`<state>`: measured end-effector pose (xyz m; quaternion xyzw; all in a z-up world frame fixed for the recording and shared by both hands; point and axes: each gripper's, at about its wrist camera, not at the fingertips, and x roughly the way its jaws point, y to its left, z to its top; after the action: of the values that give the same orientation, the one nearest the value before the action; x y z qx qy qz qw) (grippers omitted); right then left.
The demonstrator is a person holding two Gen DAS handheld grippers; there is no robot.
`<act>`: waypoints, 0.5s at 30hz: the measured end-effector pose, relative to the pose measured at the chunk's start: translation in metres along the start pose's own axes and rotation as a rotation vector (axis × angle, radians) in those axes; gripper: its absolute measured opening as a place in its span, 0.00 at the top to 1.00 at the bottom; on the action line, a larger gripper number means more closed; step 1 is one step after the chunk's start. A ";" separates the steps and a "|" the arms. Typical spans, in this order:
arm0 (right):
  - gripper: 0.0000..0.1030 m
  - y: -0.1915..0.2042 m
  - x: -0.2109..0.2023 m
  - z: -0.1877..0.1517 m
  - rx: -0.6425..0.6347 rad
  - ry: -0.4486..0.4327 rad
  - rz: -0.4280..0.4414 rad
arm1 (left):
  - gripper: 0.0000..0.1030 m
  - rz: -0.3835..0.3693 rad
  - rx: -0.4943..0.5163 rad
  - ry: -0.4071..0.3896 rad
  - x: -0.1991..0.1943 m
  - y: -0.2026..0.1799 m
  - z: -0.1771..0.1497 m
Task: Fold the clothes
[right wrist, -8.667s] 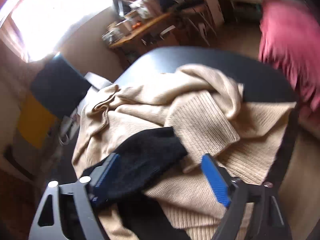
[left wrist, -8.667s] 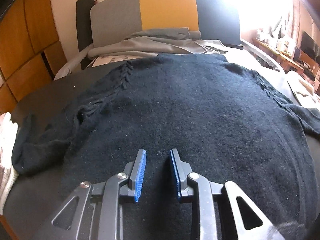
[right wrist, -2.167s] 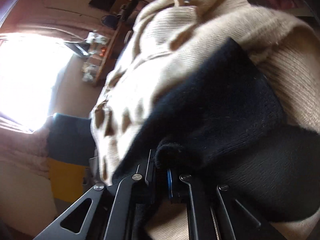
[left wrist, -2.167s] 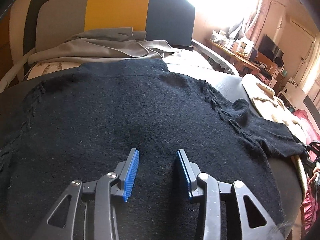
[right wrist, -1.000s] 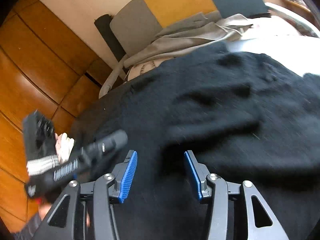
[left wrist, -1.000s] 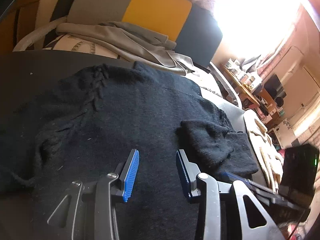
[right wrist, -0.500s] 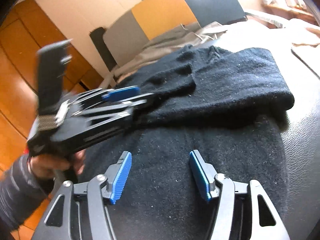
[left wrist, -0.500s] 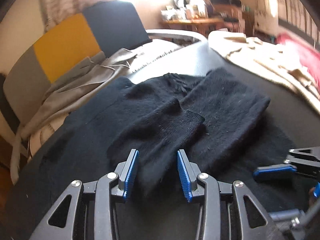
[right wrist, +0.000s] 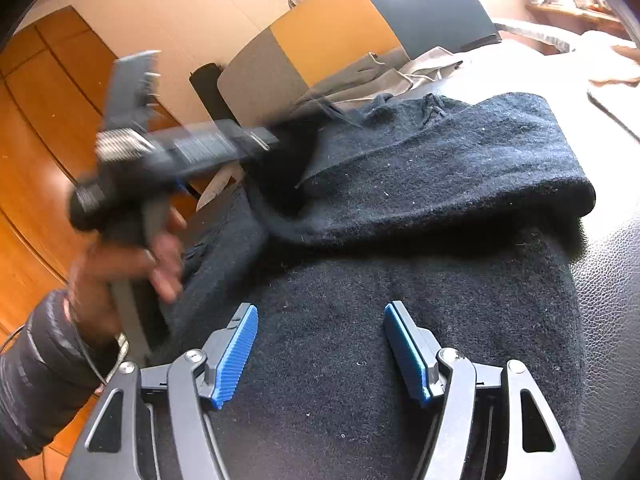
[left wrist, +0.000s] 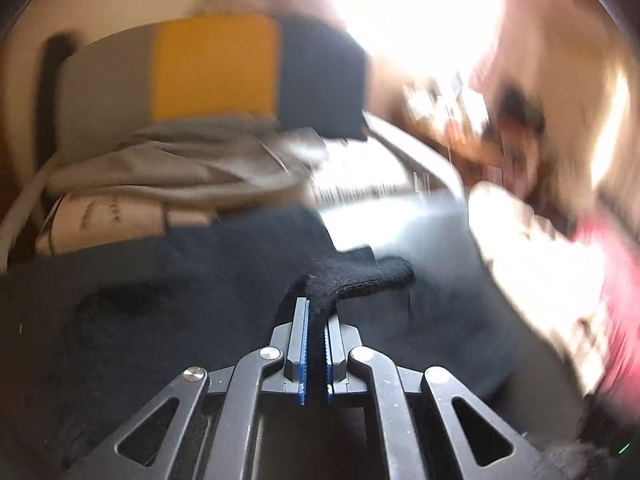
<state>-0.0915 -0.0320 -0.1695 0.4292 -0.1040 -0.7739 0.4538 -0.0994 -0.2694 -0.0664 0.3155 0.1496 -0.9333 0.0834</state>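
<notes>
A black knit sweater [right wrist: 400,280] lies on a dark leather surface, with its sleeves folded in over its body [right wrist: 460,168]. My left gripper [left wrist: 315,320] is shut on a fold of the black sweater [left wrist: 352,280] and lifts it a little; the left wrist view is blurred. It also shows in the right wrist view [right wrist: 256,148], held by a hand at the sweater's left side. My right gripper [right wrist: 320,344] is open and empty, just above the sweater's lower part.
A grey, yellow and dark blue cushion [left wrist: 216,68] stands behind, with a grey garment [left wrist: 180,168] in front of it. A beige sweater [left wrist: 532,248] lies to the right. Wooden panels [right wrist: 48,128] are on the left. The leather surface [right wrist: 612,264] shows at right.
My left gripper has shut on a fold of the black sweater at its left side and is moving fast. My right gripper has stayed open over the lower part.
</notes>
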 end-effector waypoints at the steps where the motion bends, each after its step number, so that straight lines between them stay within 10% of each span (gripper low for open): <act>1: 0.34 0.000 0.000 0.000 -0.002 0.001 -0.001 | 0.96 0.005 -0.051 -0.042 -0.012 0.014 0.008; 15: 0.28 0.006 0.005 0.000 -0.052 0.015 -0.035 | 0.96 0.100 -0.331 0.022 -0.052 0.138 -0.083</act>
<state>-0.0884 -0.0391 -0.1689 0.4249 -0.0727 -0.7808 0.4522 0.0228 -0.3683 -0.1280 0.3148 0.2862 -0.8871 0.1787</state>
